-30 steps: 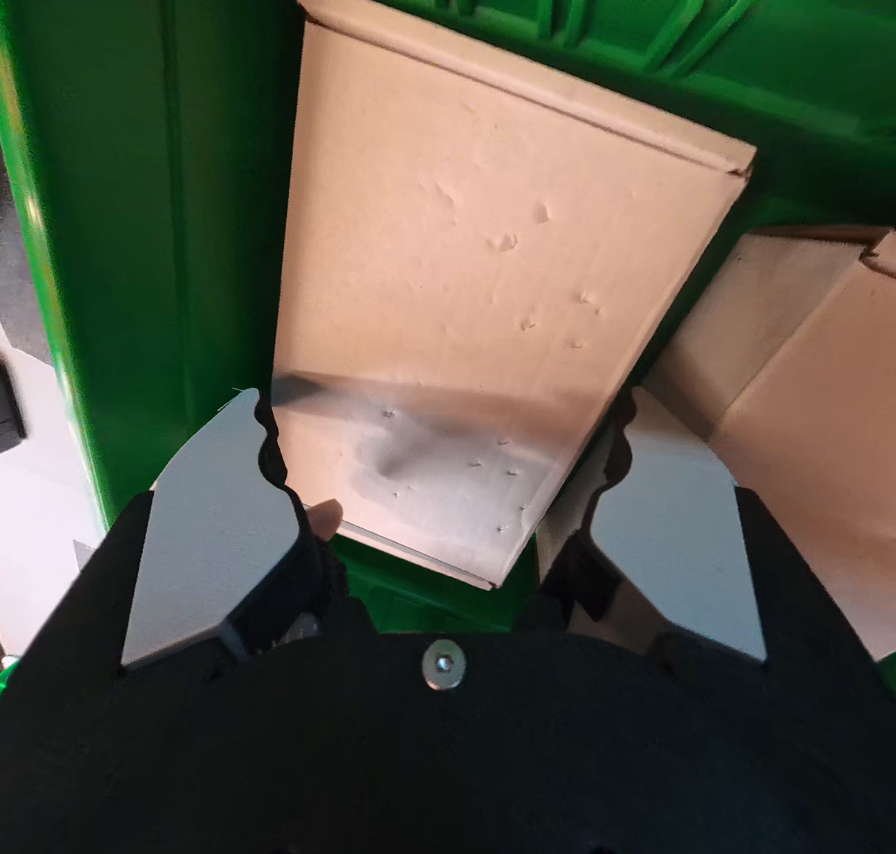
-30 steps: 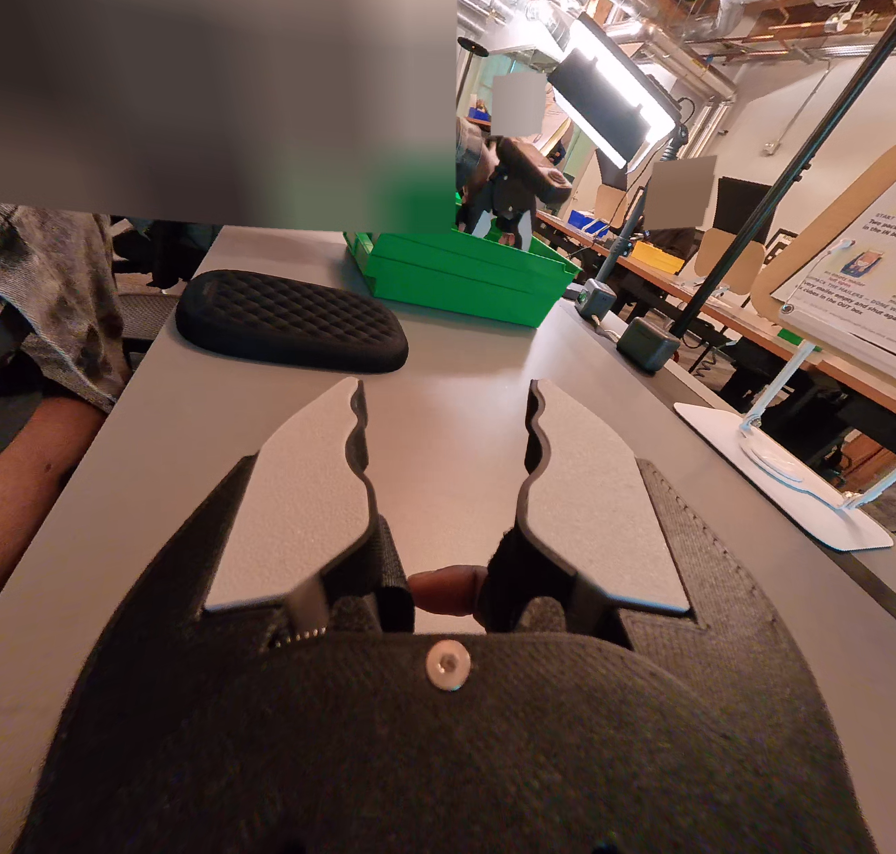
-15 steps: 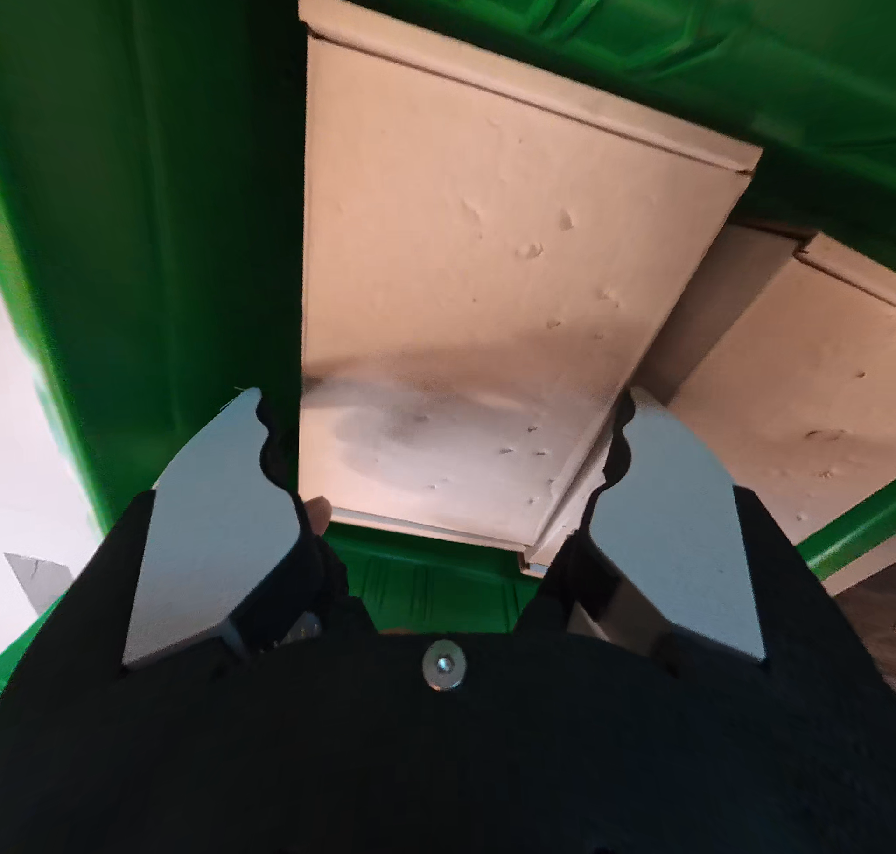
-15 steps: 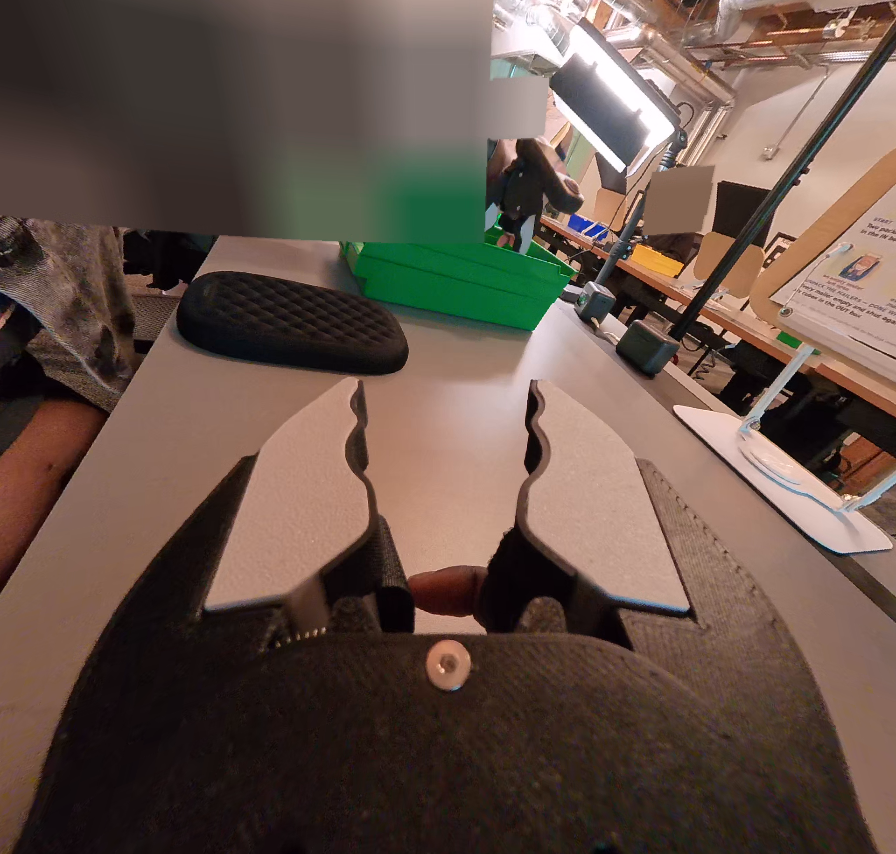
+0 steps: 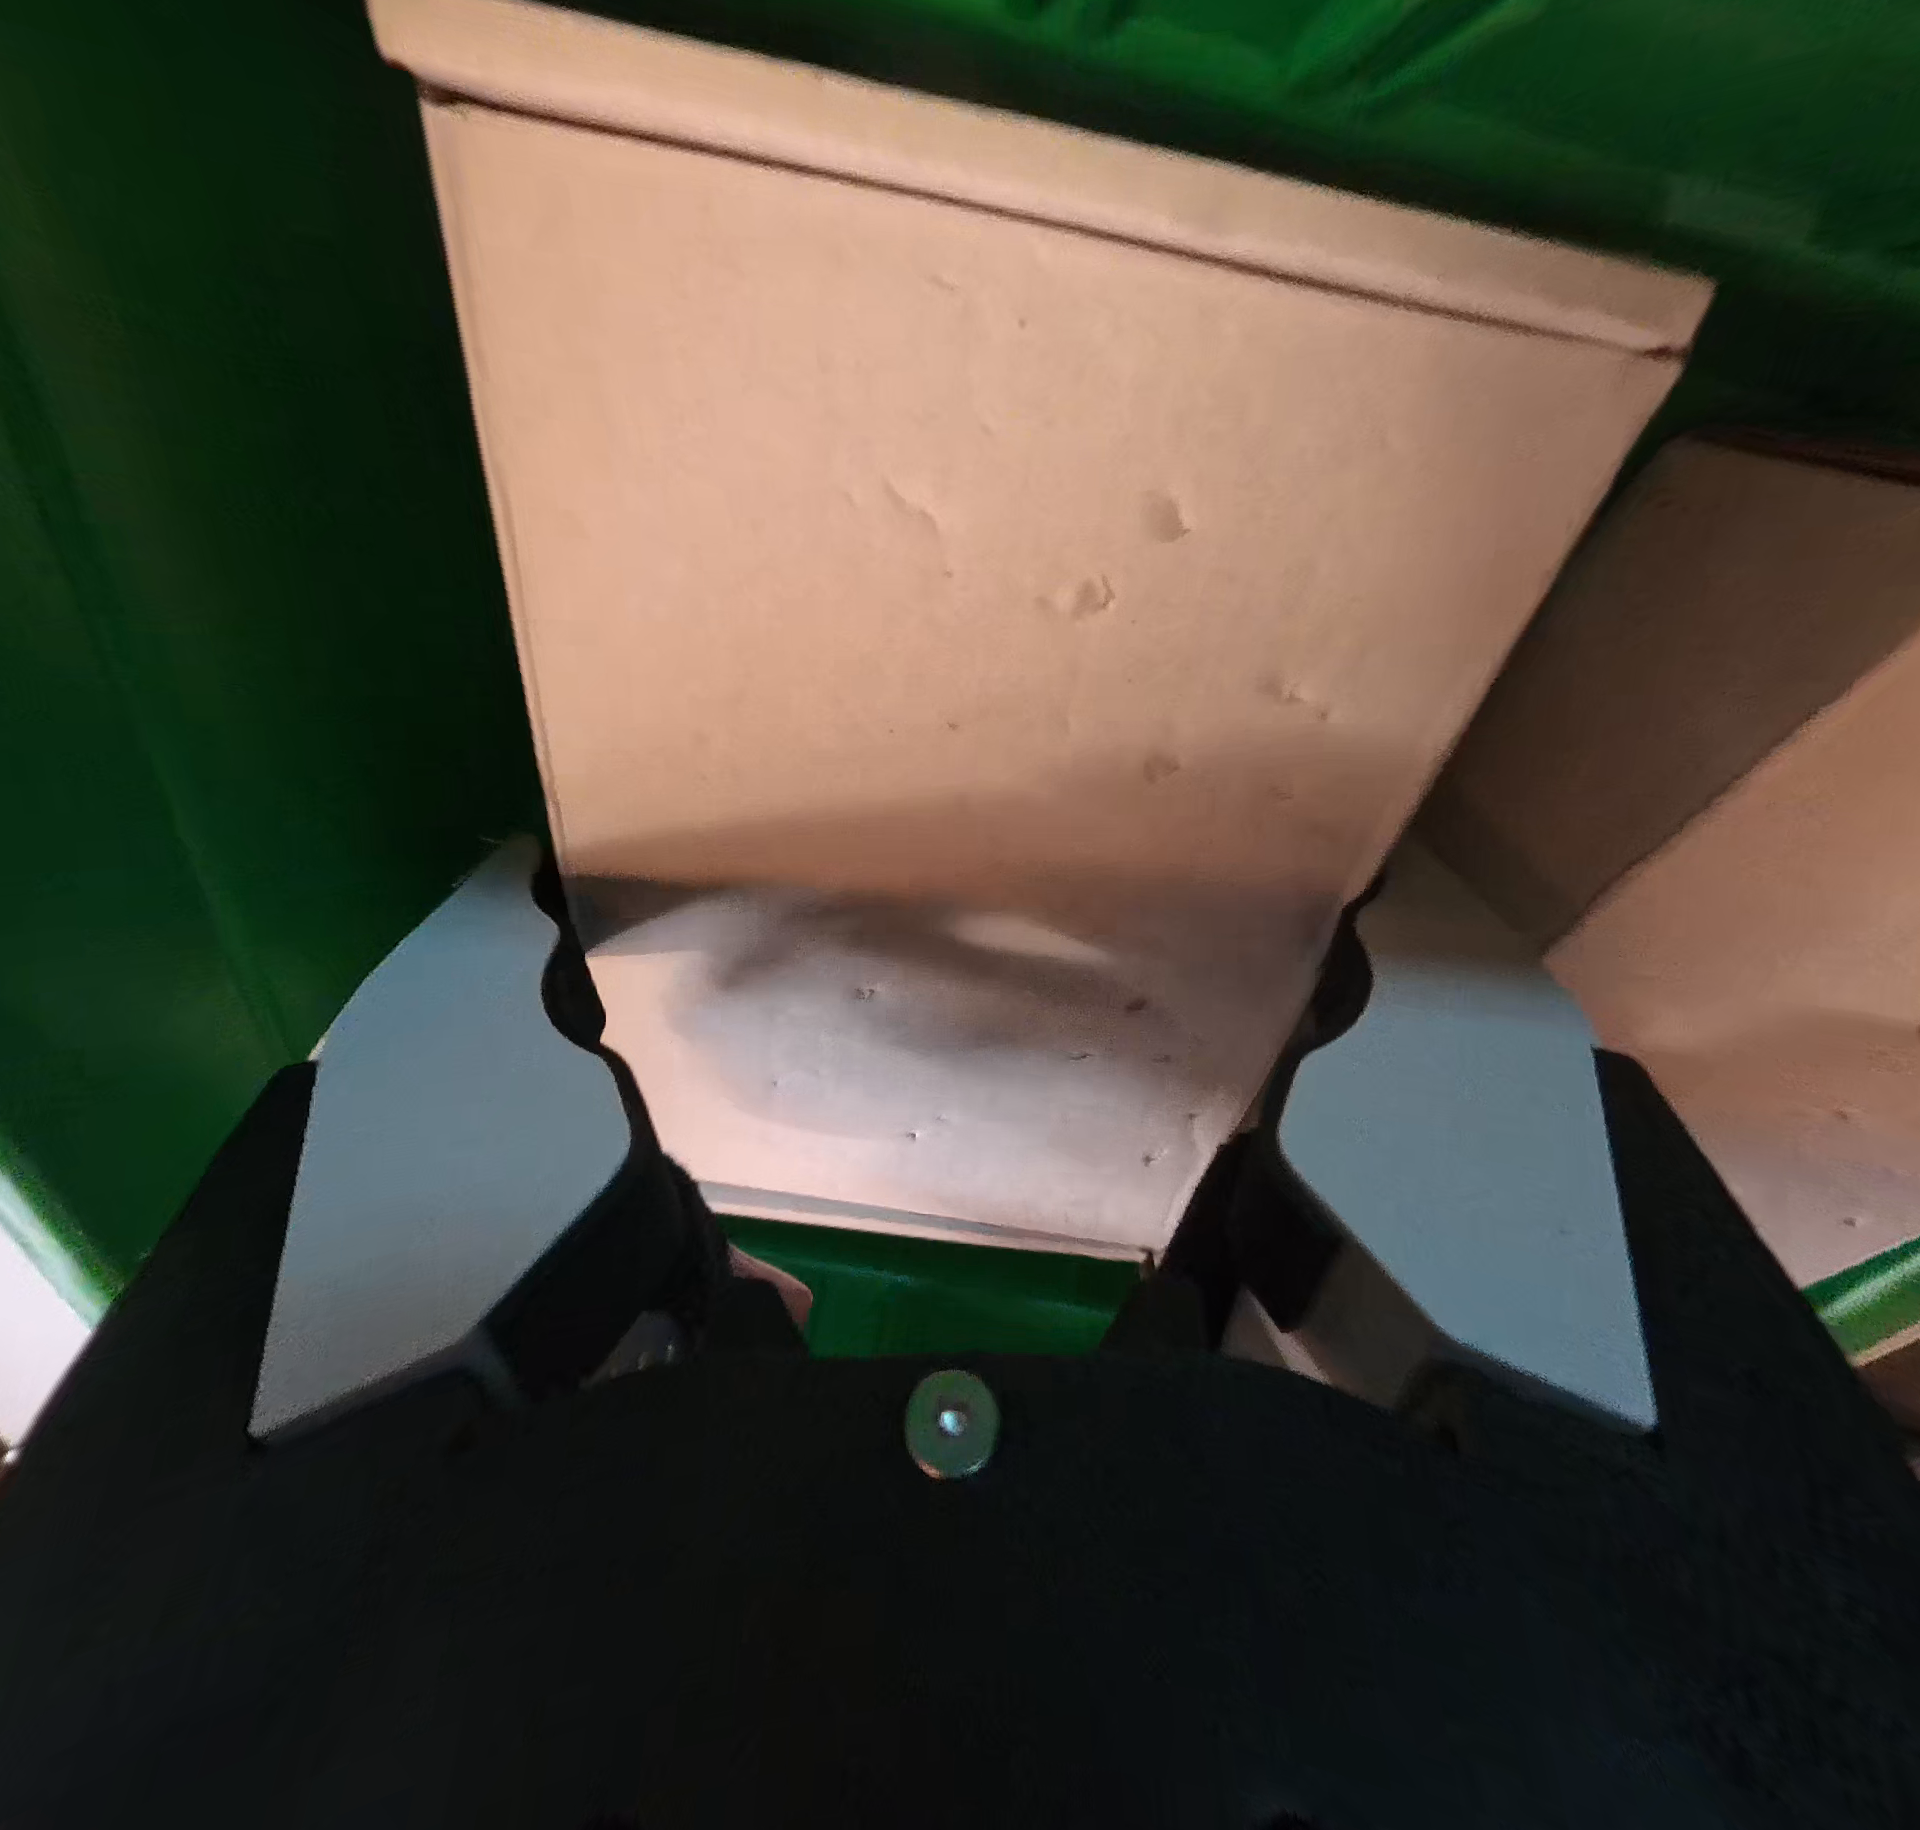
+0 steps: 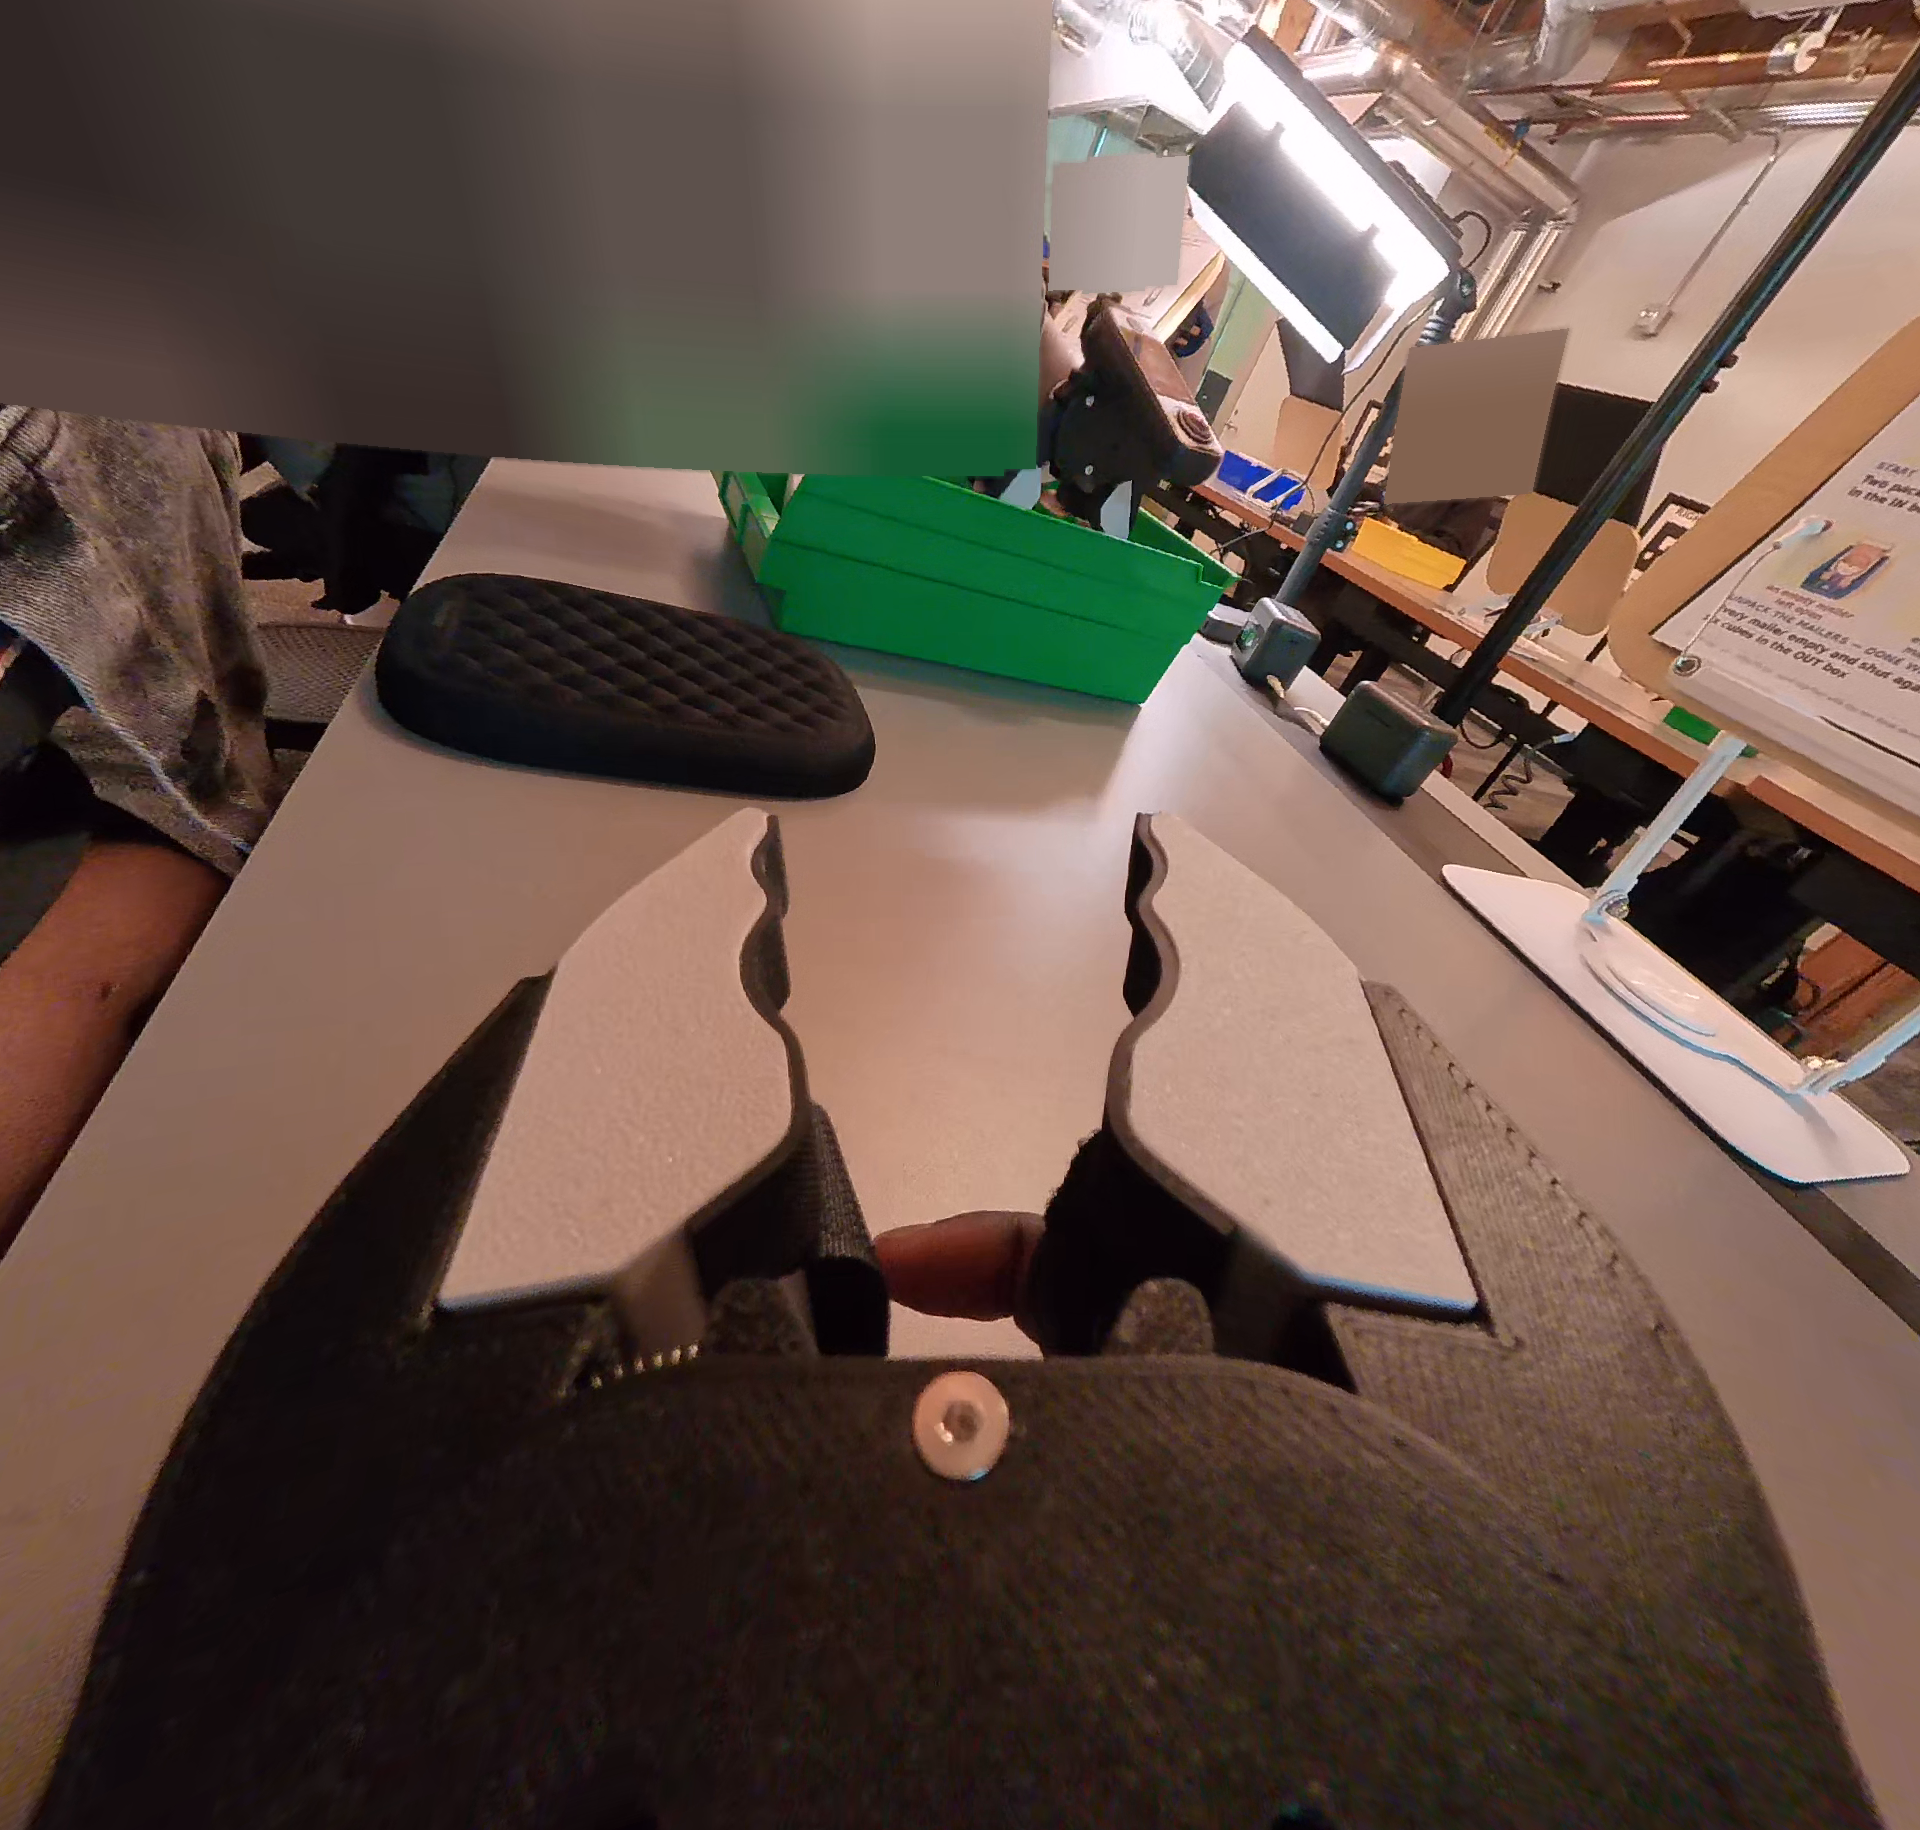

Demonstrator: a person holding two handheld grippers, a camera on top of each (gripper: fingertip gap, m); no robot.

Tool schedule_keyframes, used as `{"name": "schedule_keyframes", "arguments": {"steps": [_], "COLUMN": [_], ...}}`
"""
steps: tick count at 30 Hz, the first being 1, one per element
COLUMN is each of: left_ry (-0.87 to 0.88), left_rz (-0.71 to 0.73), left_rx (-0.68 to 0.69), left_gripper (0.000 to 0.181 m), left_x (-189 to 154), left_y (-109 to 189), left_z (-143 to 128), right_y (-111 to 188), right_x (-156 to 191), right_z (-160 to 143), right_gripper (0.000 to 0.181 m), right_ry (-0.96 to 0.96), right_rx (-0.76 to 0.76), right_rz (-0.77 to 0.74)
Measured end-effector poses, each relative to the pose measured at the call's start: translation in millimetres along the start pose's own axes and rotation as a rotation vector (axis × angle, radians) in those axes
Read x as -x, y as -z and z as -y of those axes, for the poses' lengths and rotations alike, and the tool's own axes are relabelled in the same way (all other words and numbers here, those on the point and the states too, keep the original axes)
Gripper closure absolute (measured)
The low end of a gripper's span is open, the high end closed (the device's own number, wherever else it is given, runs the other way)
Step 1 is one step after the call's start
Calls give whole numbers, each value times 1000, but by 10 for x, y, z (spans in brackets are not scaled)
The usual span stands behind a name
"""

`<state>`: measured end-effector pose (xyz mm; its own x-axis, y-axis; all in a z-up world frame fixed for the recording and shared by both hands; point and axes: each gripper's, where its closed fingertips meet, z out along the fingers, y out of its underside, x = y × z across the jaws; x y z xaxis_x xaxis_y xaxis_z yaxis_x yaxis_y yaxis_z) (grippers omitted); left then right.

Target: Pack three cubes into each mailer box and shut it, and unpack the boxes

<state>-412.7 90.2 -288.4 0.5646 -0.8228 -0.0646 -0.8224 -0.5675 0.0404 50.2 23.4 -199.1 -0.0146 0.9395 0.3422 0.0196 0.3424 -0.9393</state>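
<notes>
In the left wrist view we see our left tongs [image 5: 951,959] inside a green bin [image 5: 208,533], clamped on the sides of a shut mailer [image 5: 987,585] whose near end sits between the fingers [image 5: 457,1105]; a second mailer [image 5: 1714,845] lies just beside it to the right, partly under it.

In the right wrist view our right tongs [image 6: 956,876] hang apart with nothing between them, low over the grey counter [image 6: 987,793]; a black pad [image 6: 623,684] lies ahead to the left; the green bin [image 6: 977,585] stands farther back, the left tongs [image 6: 1117,430] dipping into it; a sign stand [image 6: 1662,1001] sits at the right.
</notes>
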Motion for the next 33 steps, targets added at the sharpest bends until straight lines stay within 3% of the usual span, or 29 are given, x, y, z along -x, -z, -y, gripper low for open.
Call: {"name": "schedule_keyframes", "arguments": {"steps": [6, 13, 17, 20, 25, 29, 33], "left_ry": [-31, -48, -68, -125, -263, -374, -418], "left_rz": [80, 255, 319, 357, 312, 238, 148], "left_rx": [30, 45, -6, -35, -19, -44, -72], "left_gripper": [49, 49, 49, 49, 49, 48, 49], "left_x": [98, 169, 33, -153, -658, -1202, -1635], "left_y": [255, 1027, 1519, 1745, 1576, 1152, 683], "left_z": [-26, 78, 375, 774, 1628, 2328, 2806], "right_y": [3, 5, 2, 8, 18, 57, 77], "right_x": [-7, 10, 26, 28, 30, -25, -121], "right_z": [2, 9, 7, 15, 19, 32, 11], "right_gripper": [118, 118, 118, 117, 116, 115, 115], "right_ry": [-5, 11, 25, 32, 49, 69, 51], "right_rx": [-3, -4, -1, -5, -5, -10, -1], "right_rz": [-1, 1, 5, 1, -6, -42, -94]}}
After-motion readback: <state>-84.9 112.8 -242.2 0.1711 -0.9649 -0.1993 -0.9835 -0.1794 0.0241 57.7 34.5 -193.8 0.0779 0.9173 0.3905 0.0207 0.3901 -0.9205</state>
